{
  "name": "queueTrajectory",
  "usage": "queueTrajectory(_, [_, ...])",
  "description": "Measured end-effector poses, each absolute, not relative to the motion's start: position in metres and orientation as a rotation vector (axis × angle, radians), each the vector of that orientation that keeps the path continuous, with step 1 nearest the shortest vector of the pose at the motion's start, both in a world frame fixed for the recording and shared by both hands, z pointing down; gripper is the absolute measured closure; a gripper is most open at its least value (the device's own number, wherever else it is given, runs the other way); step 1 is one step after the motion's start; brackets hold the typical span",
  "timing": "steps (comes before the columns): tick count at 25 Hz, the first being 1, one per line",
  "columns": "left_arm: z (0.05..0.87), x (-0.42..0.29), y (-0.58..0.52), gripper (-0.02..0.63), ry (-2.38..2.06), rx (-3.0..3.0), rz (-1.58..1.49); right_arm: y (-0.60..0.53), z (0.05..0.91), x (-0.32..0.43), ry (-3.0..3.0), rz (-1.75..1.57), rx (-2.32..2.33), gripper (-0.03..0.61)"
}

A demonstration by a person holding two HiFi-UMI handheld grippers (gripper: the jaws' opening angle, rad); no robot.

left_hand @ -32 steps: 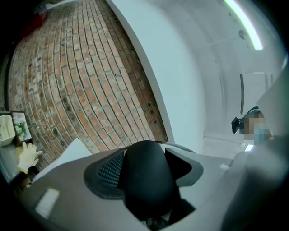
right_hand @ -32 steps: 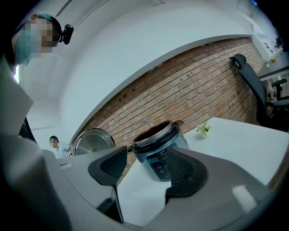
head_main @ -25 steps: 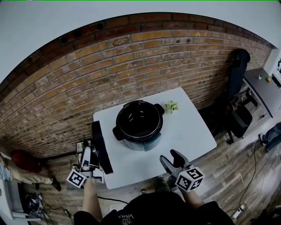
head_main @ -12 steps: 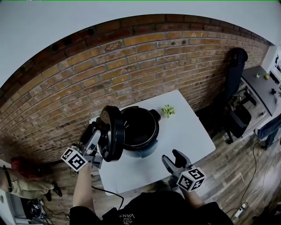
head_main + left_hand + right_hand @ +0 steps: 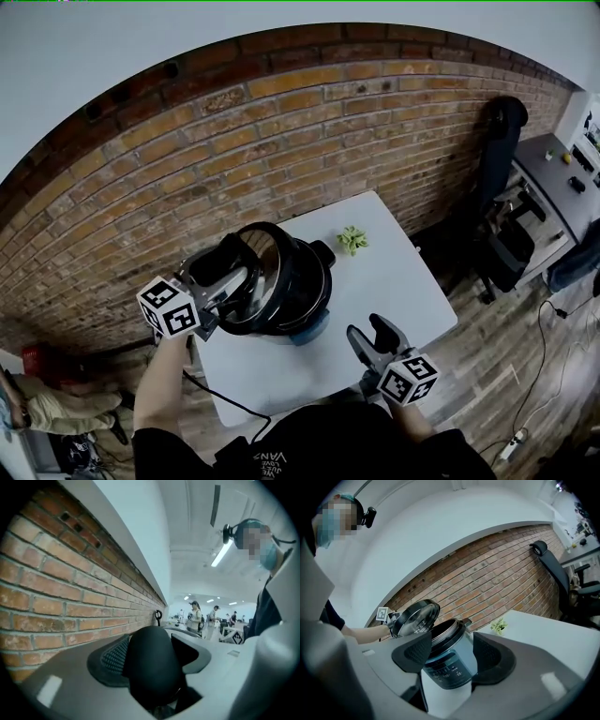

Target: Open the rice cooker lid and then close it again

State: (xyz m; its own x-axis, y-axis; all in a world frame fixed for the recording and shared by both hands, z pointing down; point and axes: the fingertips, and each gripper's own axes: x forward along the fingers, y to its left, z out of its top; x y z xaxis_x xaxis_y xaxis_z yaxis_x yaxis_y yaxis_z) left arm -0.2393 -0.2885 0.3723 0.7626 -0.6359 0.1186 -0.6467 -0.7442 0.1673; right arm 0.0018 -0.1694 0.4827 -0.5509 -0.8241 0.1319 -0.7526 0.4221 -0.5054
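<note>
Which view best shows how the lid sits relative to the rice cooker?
The right gripper view: the lid shows side-on, tilted above the rice cooker rim, inner face visible. The head view shows it from above, overlapping the cooker. The left gripper view shows only its black knob in the left claw.

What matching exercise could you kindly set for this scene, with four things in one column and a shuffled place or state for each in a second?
Things:
1. lid
2. rice cooker
3. plant
4. right gripper

Places or states:
A. open and empty, at the near edge of the table
B. on the table's far side, near the brick wall
C. tilted, gripped at its knob by the left gripper
D. standing on the table, top uncovered

Pairs: 1-C, 2-D, 3-B, 4-A
</note>
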Motion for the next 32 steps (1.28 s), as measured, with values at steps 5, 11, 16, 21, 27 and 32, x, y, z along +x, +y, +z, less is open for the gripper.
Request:
queueTrajectory(5, [0.390,-0.198,-0.299,0.333,-0.867,2.872,0.351,-0.180,0.488,0.006,2.513,-0.815,-1.424,0.311])
queueTrajectory(11, [0.413,-0.172,-0.301,0.333,-0.744,2.943,0.555,-0.185,0.493,0.013,2.482,-0.833,-1.456,0.311])
queueTrajectory(16, [0.432,-0.154,-0.296,0.333,-0.649,3.016,0.748,-0.186,0.499,0.024,2.465,-0.852,-1.482,0.311])
queueTrajectory(21, [0.439,-0.148,-0.292,0.331,-0.553,3.064,0.817,-0.188,0.502,0.023,2.469,-0.861,-1.472,0.311])
queueTrajectory(27, [0.441,-0.144,-0.287,0.331,-0.416,3.118,0.890,-0.188,0.506,0.023,2.488,-0.882,-1.458,0.311])
queueTrajectory(32, [0.447,-0.139,-0.279,0.331,-0.203,3.217,1.011,-0.191,0.506,0.024,2.498,-0.882,-1.458,0.310])
